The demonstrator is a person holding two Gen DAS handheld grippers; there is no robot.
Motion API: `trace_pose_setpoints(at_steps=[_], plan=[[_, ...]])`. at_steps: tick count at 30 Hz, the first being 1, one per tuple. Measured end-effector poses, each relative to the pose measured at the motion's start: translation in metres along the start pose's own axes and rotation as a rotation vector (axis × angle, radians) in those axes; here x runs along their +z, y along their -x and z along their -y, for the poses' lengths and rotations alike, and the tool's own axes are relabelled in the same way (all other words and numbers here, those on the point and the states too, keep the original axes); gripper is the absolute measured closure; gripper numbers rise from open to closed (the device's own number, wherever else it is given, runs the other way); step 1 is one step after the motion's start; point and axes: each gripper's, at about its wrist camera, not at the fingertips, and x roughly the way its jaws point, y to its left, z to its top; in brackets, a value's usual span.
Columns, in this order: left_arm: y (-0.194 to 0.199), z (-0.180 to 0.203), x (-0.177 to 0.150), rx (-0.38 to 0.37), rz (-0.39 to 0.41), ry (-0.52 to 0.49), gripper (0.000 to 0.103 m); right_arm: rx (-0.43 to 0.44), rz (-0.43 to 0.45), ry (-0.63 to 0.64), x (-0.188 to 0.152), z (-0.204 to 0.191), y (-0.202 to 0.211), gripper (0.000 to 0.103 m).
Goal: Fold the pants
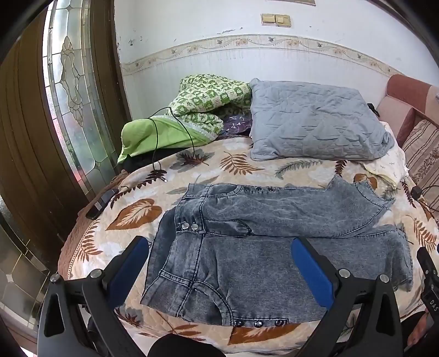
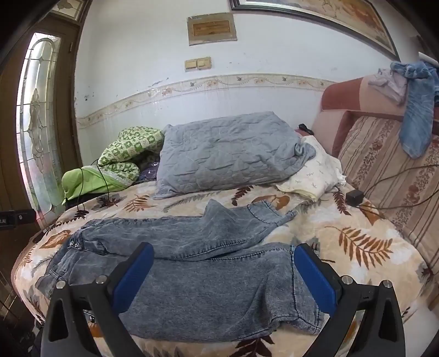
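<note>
Only the left view shows the pants (image 1: 247, 247) waistband; both grippers' fingers (image 1: 312, 272) (image 2: 315, 277) gape, holding nothing.

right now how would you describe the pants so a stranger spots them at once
Start at the bed with the leaf-print cover. In front of the grey pillow lie the pants, spread flat. They alone are mottled blue-grey denim with metal studs.

One pair of pants (image 1: 247, 247) lies on one bed (image 1: 137, 214), with two grippers over it: the left (image 1: 219, 263) and the right (image 2: 223, 272), each with two blue pads. There is one grey pillow (image 1: 315, 123), one green blanket (image 1: 192, 109), one cream cloth (image 2: 312, 170) and one black cable (image 1: 164, 137). The wall carries one double switch (image 1: 275, 19), and the pants show two groups of three studs (image 1: 258, 323).
</note>
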Motion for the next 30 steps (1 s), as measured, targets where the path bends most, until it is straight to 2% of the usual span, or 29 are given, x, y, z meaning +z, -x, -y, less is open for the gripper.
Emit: trace_pose_setpoints(at_steps=[30], plan=[[-0.016,0.006,-0.013,0.000,-0.045,-0.015,0.000,-0.002,-0.034,0.006,-0.007,0.001,-0.009,0.000]])
